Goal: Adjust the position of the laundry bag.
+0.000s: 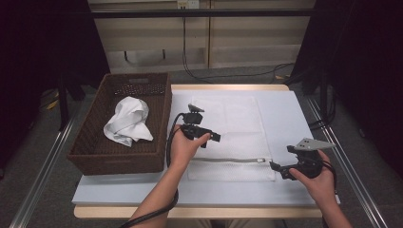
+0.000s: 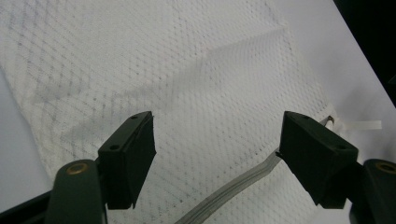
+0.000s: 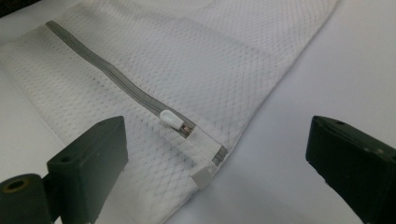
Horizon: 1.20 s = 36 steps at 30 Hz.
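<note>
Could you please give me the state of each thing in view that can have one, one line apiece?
Mesh bag: flat on the table, nothing in it that shows.
Zipper: closed, pull at its end.
Cloth: crumpled in the basket.
Basket: upright.
Left tool: open over the bag.
Right tool: open near the pull.

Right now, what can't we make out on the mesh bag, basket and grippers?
- Mesh bag contents: high view, weave too fine.
- Zipper near end: left gripper view, cut by bottom edge.
- White cloth underside: high view, its own folds hide it.
- Basket near inside wall: high view, rim hides it.
</note>
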Tool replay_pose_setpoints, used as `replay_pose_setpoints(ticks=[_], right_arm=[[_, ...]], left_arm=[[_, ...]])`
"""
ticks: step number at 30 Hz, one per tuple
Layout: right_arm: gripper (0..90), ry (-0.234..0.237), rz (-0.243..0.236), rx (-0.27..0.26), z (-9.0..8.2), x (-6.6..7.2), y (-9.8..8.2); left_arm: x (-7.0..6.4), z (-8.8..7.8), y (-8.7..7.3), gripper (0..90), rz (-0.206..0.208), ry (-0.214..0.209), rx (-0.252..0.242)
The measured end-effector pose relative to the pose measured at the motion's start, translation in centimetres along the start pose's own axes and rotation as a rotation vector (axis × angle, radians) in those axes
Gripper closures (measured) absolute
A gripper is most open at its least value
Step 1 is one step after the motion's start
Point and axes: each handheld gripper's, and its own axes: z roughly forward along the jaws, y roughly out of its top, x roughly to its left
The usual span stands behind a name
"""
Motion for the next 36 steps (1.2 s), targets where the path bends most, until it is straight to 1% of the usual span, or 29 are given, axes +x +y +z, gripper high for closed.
replay_pose_setpoints(ticks=[2,3,6,7,8,9,10,11,12,13,14,15,16,17,18,19,20,21,23,25,26,27,28,30,31,32,34,35,36], right_arm=[[4.9,0.002,-0.001,0.001,0.1,0.0,0.0],[4.9,0.004,-0.002,0.002,0.1,0.0,0.0],[4.9,0.003,-0.002,0.002,0.2,0.0,0.0],[4.9,0.006,0.000,0.003,0.2,0.0,0.0],[4.9,0.006,0.000,0.003,0.2,0.0,0.0],[4.9,0.005,0.001,0.003,0.2,0.0,0.0],[4.9,0.006,0.002,0.003,0.3,0.1,0.0],[4.9,0.008,-0.002,0.003,0.3,0.0,0.0],[4.9,0.005,0.000,0.003,0.3,0.1,-0.1],[4.9,0.006,0.000,0.003,0.3,0.1,-0.1],[4.9,0.006,0.001,0.004,0.3,0.1,0.0],[4.9,0.007,0.002,0.005,0.3,0.1,0.0],[4.9,0.007,0.001,0.005,0.3,0.1,-0.1],[4.9,0.012,-0.002,0.008,0.4,0.1,-0.1],[4.9,0.011,-0.002,0.009,0.4,0.1,0.0],[4.9,0.012,-0.001,0.010,0.4,0.2,0.0],[4.9,0.012,-0.001,0.009,0.4,0.2,0.0],[4.9,0.010,-0.002,0.009,0.4,0.2,0.0],[4.9,0.012,0.002,0.011,0.4,0.1,0.0],[4.9,0.012,-0.002,0.008,0.4,0.0,-0.1],[4.9,0.010,-0.001,0.007,0.4,0.0,-0.1],[4.9,0.008,0.001,0.010,0.4,0.0,-0.1],[4.9,0.011,-0.003,0.010,0.4,0.0,-0.1],[4.9,0.010,-0.002,0.009,0.4,0.1,-0.1],[4.9,0.008,-0.001,0.007,0.3,0.1,-0.1],[4.9,0.004,-0.003,0.005,0.3,0.0,-0.1],[5.0,0.005,0.001,0.005,0.3,0.0,-0.1],[4.9,0.004,0.001,0.004,0.3,0.0,-0.1],[4.9,0.005,0.002,0.006,0.2,0.0,-0.1]], left_arm=[[-0.2,0.1,-0.1,25.7,-0.003,-0.011,-0.001],[-0.5,0.2,-0.1,25.6,0.011,-0.021,0.001],[-0.9,0.3,-0.2,26.0,-0.007,-0.039,-0.023],[-0.9,0.3,-0.2,25.8,0.018,-0.049,-0.007],[-0.9,0.3,-0.2,25.8,0.025,-0.061,-0.007],[-1.4,0.7,-0.4,25.1,-0.011,-0.073,-0.034],[-1.4,0.6,-0.4,24.1,0.016,-0.079,-0.015],[-1.6,0.8,-0.5,23.7,0.006,-0.088,-0.025],[-1.6,0.8,-0.5,23.9,0.015,-0.090,-0.012],[-1.8,0.9,-0.6,23.9,0.003,-0.094,-0.019],[-1.9,1.0,-0.6,24.7,0.007,-0.106,-0.015],[-2.0,1.1,-0.6,25.6,0.013,-0.106,-0.006],[-2.3,1.3,-0.7,25.4,0.001,-0.111,-0.013],[-2.3,1.3,-0.7,25.3,0.026,-0.114,0.006],[-2.3,1.3,-0.7,25.2,0.035,-0.121,0.016],[-2.7,1.5,-0.7,25.2,0.002,-0.124,-0.011],[-2.9,1.6,-0.7,25.2,0.002,-0.127,-0.009],[-2.8,1.5,-0.6,25.2,0.028,-0.136,0.008],[-3.2,1.7,-0.6,25.0,0.013,-0.139,-0.009],[-3.5,1.8,-0.6,25.3,0.013,-0.150,-0.008],[-3.4,1.8,-0.6,25.6,0.046,-0.147,0.007],[-3.8,2.0,-0.7,25.5,0.012,-0.155,-0.010],[-3.8,2.0,-0.6,25.6,0.028,-0.159,-0.002],[-4.0,2.2,-0.7,26.1,0.017,-0.169,-0.006],[-4.0,2.3,-0.6,26.1,0.038,-0.165,0.005],[-4.2,2.5,-0.7,26.1,0.024,-0.174,-0.004],[-4.4,2.7,-0.7,26.0,0.024,-0.177,-0.001],[-4.4,2.8,-0.7,26.0,0.039,-0.176,0.012],[-4.6,2.9,-0.7,26.0,0.032,-0.179,0.004]])
